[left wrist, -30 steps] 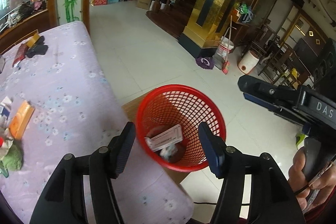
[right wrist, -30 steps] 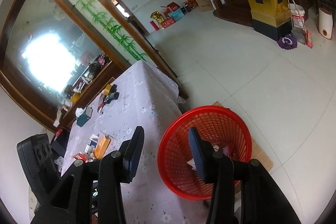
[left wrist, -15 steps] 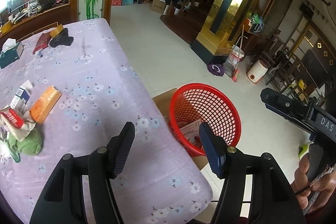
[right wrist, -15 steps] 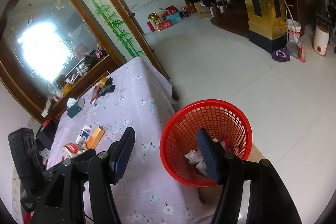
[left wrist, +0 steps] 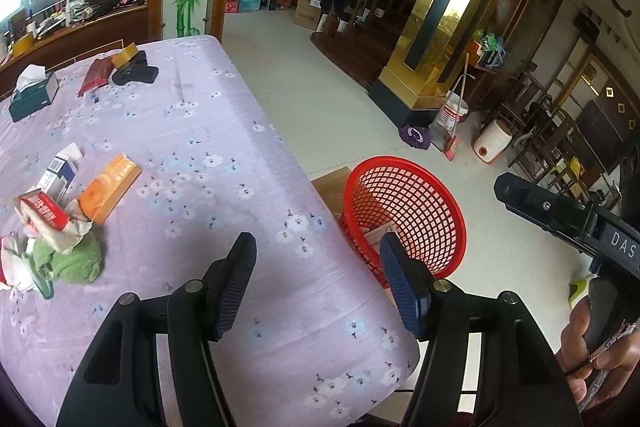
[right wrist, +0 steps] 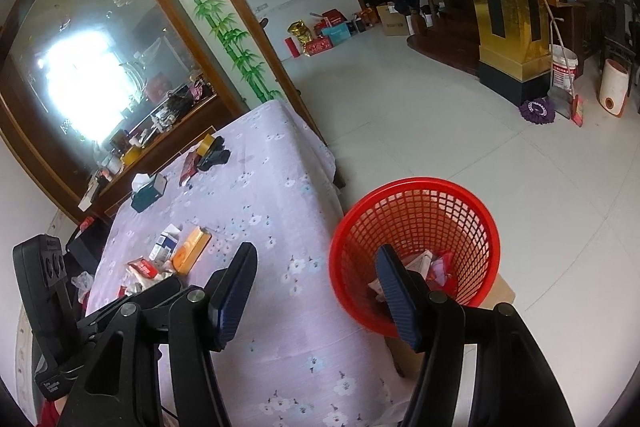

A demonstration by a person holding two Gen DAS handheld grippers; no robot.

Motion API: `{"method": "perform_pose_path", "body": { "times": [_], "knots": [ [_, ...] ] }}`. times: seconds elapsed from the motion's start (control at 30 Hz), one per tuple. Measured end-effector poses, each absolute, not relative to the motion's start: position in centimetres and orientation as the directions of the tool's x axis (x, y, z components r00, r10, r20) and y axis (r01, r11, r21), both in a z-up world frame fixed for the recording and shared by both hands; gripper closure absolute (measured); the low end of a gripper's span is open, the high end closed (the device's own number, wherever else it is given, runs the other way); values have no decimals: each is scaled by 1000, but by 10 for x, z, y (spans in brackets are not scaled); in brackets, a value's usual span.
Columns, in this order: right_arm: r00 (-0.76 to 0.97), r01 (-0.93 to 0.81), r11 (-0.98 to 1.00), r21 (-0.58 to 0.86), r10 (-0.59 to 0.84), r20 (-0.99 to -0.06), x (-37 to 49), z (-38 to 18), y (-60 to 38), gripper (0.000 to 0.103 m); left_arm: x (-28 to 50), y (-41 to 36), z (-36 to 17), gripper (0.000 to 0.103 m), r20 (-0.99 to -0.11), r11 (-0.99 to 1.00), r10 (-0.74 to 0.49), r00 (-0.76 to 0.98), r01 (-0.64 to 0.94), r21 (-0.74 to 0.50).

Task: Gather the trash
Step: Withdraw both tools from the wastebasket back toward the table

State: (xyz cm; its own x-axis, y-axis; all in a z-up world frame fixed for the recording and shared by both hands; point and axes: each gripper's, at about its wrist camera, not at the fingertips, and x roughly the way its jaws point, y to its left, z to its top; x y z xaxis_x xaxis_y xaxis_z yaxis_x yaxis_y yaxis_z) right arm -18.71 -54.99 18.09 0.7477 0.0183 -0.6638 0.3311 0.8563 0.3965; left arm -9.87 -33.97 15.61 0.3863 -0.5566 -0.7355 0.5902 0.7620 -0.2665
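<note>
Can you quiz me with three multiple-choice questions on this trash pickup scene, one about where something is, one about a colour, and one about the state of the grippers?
1. Where does the basket stand?
A. On the table
B. On a low box beside the table's edge
C. Under the staircase

2. What colour is the basket?
A. Blue
B. Red
C. White

3. What do the left gripper and the right gripper hold?
A. Each holds a carton
B. Only the left one holds a cloth
C. Nothing, both are open

Answers:
1. B, since the basket sits off the purple tablecloth, on a brown box on the floor.
2. B, since its mesh wall is bright red in both views.
3. C, since nothing lies between either pair of fingers; the orange carton and green cloth lie on the table.
</note>
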Motion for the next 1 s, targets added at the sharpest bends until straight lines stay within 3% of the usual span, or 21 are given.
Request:
{"method": "perform_pose_path", "body": {
  "times": [0.6,1.0],
  "knots": [
    [712,264,884,386,91,-696,-168,170,-502,35,-94,-272,150,39,-737,821,-521,431,490,-294],
    [634,97,929,358,219,-741,-110,152,-417,35,-80,-166,127,39,-751,895,-442,491,301,-330]
  ]
}}
